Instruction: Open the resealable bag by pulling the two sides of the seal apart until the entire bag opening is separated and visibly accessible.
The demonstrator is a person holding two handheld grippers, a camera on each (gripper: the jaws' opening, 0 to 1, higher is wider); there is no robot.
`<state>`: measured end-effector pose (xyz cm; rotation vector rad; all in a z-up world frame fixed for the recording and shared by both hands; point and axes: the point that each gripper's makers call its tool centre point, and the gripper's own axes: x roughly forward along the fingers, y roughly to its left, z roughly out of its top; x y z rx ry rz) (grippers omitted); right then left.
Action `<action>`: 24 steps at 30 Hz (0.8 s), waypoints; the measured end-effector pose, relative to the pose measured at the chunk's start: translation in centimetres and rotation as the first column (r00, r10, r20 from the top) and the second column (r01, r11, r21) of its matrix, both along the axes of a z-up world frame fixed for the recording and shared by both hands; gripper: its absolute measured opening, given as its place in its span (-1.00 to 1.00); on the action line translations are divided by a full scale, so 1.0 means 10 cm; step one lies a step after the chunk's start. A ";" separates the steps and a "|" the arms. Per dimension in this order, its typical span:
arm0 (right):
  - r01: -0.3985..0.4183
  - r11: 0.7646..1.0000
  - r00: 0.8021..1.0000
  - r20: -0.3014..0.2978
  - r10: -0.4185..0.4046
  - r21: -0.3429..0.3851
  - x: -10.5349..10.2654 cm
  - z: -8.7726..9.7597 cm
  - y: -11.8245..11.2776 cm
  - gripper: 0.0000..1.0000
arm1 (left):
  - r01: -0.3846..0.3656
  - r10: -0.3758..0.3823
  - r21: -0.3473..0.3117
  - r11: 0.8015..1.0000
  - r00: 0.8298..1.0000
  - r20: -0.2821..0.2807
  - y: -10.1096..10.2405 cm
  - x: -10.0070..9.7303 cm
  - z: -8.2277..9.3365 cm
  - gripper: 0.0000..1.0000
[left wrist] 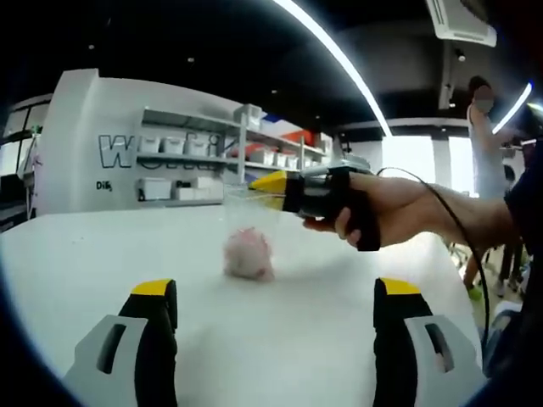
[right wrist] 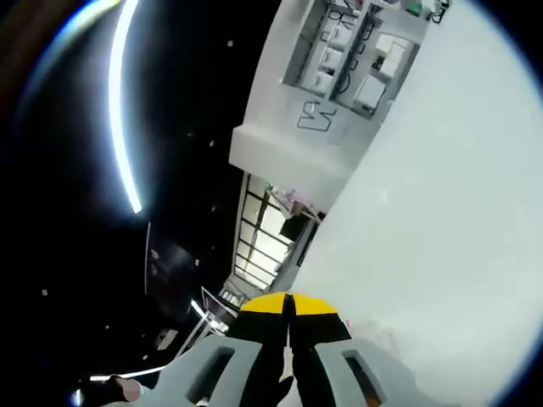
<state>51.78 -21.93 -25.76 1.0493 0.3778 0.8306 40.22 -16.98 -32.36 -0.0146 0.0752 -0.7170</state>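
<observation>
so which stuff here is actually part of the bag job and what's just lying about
Part of the job:
- clear bag, pink thing inside
- right gripper, pinching the bag's top edge
- left gripper, jaws apart
- table under the bag

Just around:
- shelves with boxes
- person standing behind
- ceiling lights

Lab or showroom; stocked shelves point(left wrist: 182, 161), white table point(left wrist: 102, 263)

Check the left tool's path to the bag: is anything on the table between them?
Nothing visible. The left tool is open, with bare white table between it and the clear bag. The right tool, shut on the bag's top edge, holds it from the side, not across that path.
</observation>
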 end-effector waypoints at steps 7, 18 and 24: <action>0.007 1.000 1.000 0.009 -0.007 -0.005 0.22 0.08 0.01 -1.00 | -0.003 0.003 0.003 1.000 1.000 0.000 0.01 -0.01 -0.01 0.88; 0.026 0.999 1.000 -0.005 -0.026 -0.020 0.45 0.01 0.06 -1.00 | -0.001 0.001 -0.006 1.000 1.000 -0.005 0.01 -0.01 -0.01 0.87; 0.037 0.999 0.999 -0.015 -0.038 -0.025 0.61 0.02 0.04 -1.00 | -0.006 0.006 -0.014 1.000 1.000 -0.002 0.06 0.06 0.00 0.87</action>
